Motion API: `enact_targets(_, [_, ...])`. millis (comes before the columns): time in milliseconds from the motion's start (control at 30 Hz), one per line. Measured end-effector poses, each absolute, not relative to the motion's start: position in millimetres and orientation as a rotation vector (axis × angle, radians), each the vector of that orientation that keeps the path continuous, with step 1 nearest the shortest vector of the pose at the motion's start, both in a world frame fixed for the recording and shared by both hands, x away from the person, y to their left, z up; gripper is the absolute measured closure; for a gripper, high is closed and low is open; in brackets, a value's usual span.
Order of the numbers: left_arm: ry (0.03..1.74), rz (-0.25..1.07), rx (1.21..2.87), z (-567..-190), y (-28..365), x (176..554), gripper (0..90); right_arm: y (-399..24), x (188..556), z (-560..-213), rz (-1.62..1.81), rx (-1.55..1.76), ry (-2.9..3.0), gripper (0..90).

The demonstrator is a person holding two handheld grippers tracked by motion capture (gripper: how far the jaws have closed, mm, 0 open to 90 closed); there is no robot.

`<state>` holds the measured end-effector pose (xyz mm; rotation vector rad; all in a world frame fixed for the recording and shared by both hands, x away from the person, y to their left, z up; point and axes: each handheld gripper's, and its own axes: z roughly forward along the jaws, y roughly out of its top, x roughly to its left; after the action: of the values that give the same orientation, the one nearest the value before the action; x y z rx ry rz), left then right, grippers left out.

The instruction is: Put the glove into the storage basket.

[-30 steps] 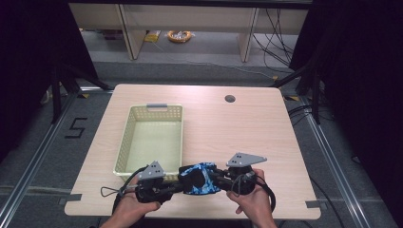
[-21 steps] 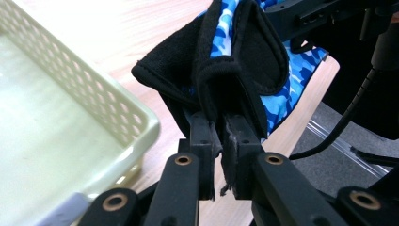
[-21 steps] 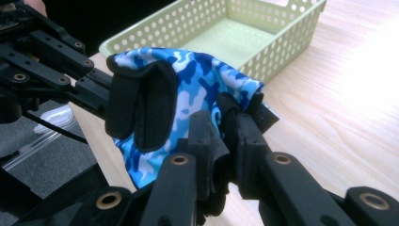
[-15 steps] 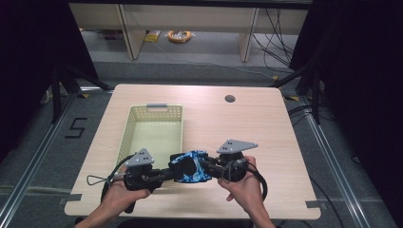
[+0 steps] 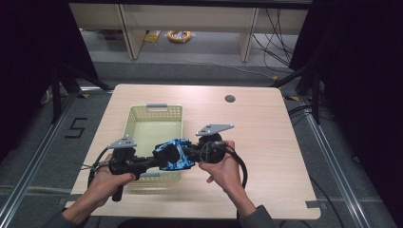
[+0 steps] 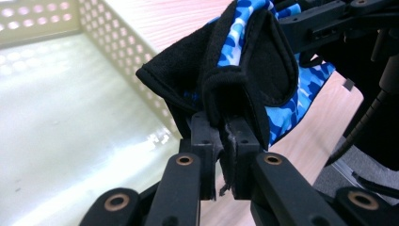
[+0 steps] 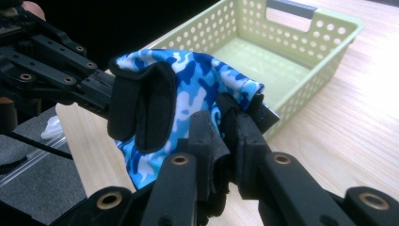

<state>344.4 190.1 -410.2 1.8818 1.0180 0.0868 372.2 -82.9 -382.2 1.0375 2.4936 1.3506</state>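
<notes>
A blue camouflage glove with black trim hangs in the air between my two grippers, over the near right corner of the pale green basket. My left gripper comes in from the left and is shut on the glove's black edge. My right gripper comes in from the right, shut on the glove's other end. In the left gripper view my own jaws pinch the black cloth. In the right gripper view my jaws clamp the blue fabric, with the left gripper beyond it.
The perforated basket has a grey handle at its far end and nothing inside. A round cable hole sits in the wooden table at the back right. Black cables loop from both grippers near the front edge.
Both hands have carried the glove to the left and a little up and away from the table's front edge, so it now hangs over the basket's near right corner. Both grips are unchanged.
</notes>
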Motion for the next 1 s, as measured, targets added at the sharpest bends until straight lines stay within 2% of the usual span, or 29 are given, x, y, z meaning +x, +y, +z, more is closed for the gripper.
enact_targets(533, [1.152,0.055,1.873,-422.4,232.8,364.4,83.9,-29.7,402.8,-404.2,1.306,1.106,2.572,80.3])
enact_targets(1000, [1.229,0.022,1.936,-443.4,241.7,372.0,83.2,-1.3,411.3,-433.4,1.109,1.176,2.674,80.3])
